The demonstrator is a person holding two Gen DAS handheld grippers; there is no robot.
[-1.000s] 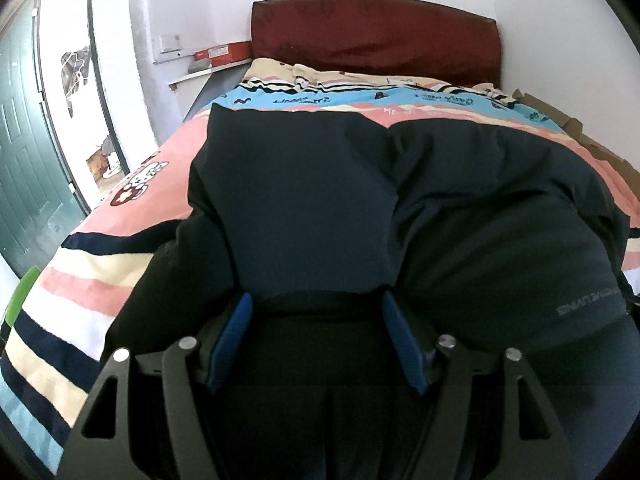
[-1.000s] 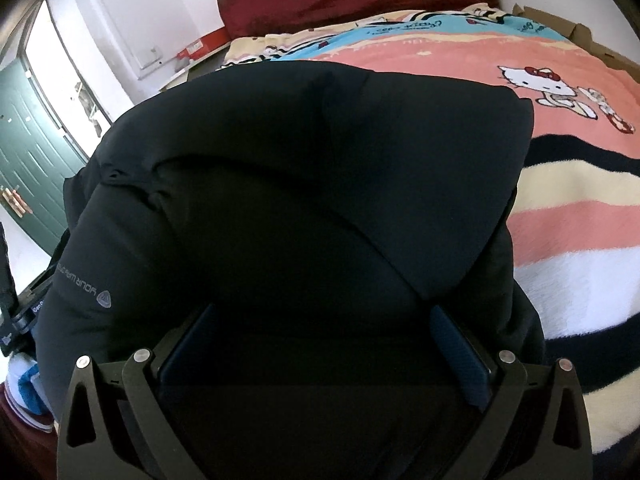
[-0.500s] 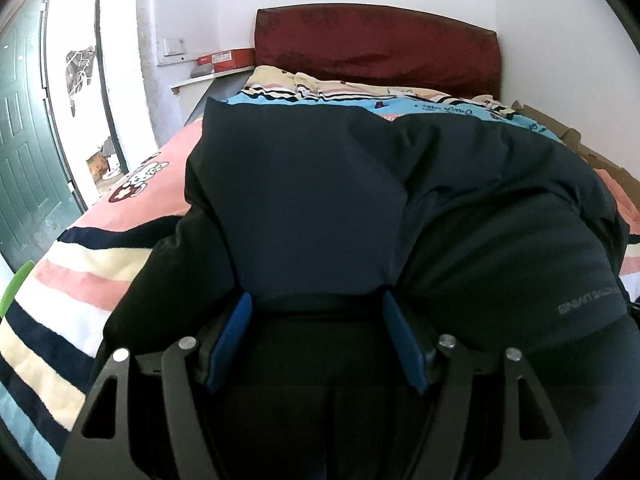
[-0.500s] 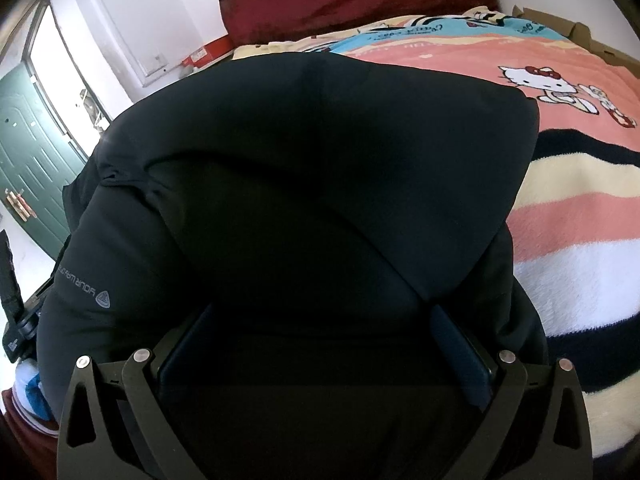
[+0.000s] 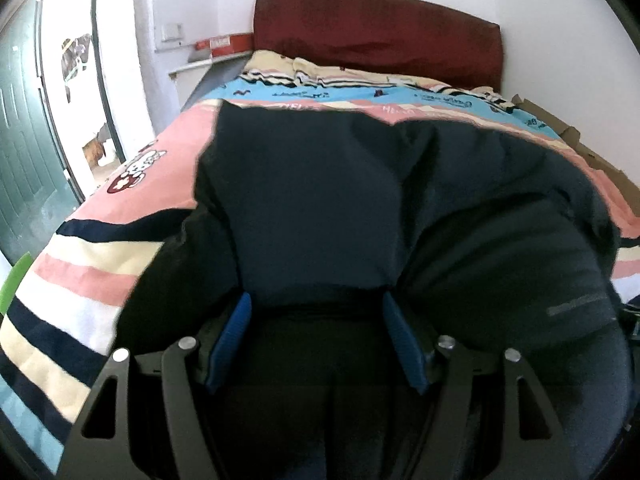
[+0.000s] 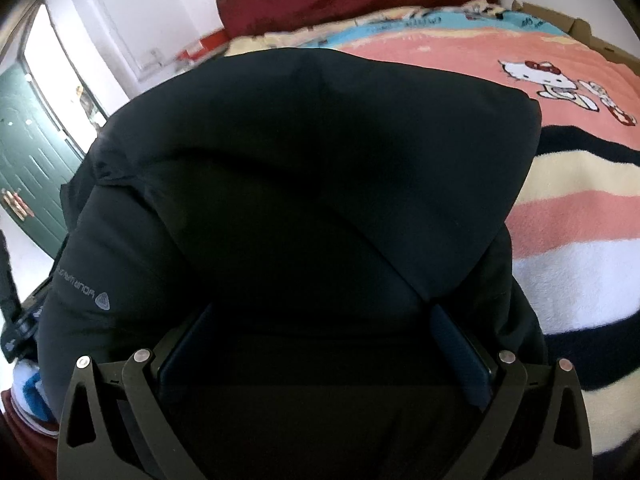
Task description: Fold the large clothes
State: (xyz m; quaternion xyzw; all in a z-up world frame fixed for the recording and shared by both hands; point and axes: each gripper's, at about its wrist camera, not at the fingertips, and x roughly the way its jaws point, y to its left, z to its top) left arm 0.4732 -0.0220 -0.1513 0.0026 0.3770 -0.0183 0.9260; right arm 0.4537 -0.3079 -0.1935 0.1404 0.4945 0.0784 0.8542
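black padded jacket (image 5: 360,208) bulges between both my sets of jaws, wide apart yet gripping its thick hem; slippery bulk could slide out onto the striped blanket (image 6: 580,216).

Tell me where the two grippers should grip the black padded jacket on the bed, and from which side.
Grip the black padded jacket along its near folded edge, coming from the foot of the bed. The bulk lies folded toward the headboard, and the near edge already bunches thickly between the left gripper and the right gripper; hold one near each end.
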